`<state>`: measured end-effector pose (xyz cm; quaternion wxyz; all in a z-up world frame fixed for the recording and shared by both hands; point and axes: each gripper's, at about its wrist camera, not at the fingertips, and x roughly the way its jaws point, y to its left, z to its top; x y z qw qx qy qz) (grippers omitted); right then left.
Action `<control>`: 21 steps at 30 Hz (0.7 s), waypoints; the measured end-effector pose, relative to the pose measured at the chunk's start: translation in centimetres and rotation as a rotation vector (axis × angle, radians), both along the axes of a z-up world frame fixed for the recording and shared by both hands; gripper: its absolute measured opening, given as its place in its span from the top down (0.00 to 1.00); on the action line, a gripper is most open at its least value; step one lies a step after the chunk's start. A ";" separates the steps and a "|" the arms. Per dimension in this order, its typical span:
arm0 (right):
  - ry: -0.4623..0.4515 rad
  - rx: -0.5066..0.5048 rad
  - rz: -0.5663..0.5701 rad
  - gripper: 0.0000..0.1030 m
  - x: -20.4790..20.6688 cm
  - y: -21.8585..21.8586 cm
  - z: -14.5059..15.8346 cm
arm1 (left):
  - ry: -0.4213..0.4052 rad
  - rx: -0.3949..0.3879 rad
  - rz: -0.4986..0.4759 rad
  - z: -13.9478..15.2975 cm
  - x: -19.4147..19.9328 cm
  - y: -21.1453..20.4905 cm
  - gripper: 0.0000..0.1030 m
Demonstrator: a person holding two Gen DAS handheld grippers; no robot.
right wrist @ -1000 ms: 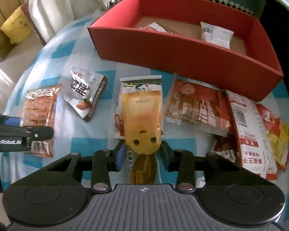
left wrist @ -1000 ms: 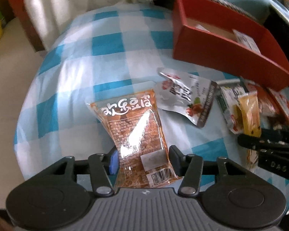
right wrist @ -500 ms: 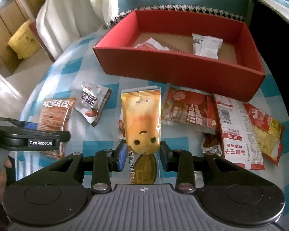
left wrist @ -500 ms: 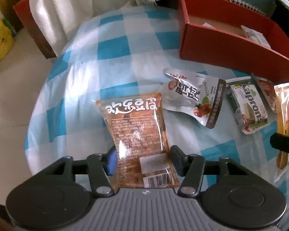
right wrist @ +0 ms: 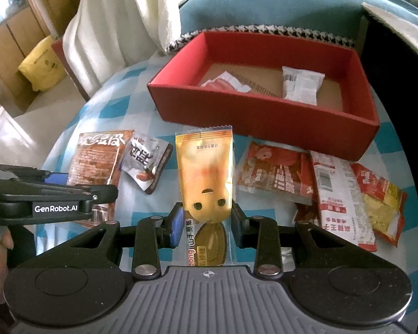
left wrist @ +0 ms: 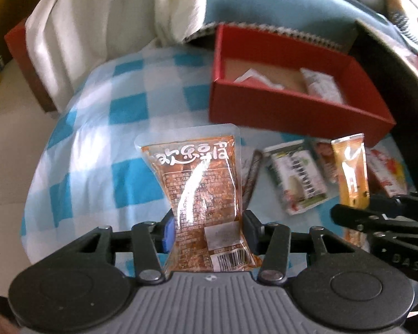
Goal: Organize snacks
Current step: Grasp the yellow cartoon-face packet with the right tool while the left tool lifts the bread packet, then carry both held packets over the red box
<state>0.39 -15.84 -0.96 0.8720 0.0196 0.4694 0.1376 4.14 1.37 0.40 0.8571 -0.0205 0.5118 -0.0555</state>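
Note:
My left gripper (left wrist: 207, 229) is shut on an orange-brown snack packet (left wrist: 200, 186) and holds it above the checked tablecloth (left wrist: 97, 139). My right gripper (right wrist: 204, 224) is shut on a yellow snack packet (right wrist: 204, 172), also lifted off the cloth. The red box (right wrist: 264, 117) stands behind with two small packets inside (right wrist: 301, 83). In the right wrist view the left gripper (right wrist: 50, 197) and its packet (right wrist: 97, 161) show at the left. In the left wrist view the right gripper (left wrist: 381, 217) and the yellow packet (left wrist: 351, 172) show at the right.
Several loose packets lie on the cloth in front of the box: a silver pouch (right wrist: 146, 164), red packets (right wrist: 276, 175), a long red-and-white one (right wrist: 340, 194), a green-and-white one (left wrist: 295, 178). A white cloth (right wrist: 117, 19) and blue cushion (right wrist: 264, 2) lie behind.
Both grippers have risen with their packets and tilted toward the red box; more of the box's inside shows. The green-and-white packet under the yellow one is uncovered in the left wrist view.

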 end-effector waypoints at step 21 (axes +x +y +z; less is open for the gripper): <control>-0.032 0.018 -0.074 0.59 -2.1 -0.3 1.3 | -0.108 0.026 -0.082 1.9 -0.4 -2.1 0.59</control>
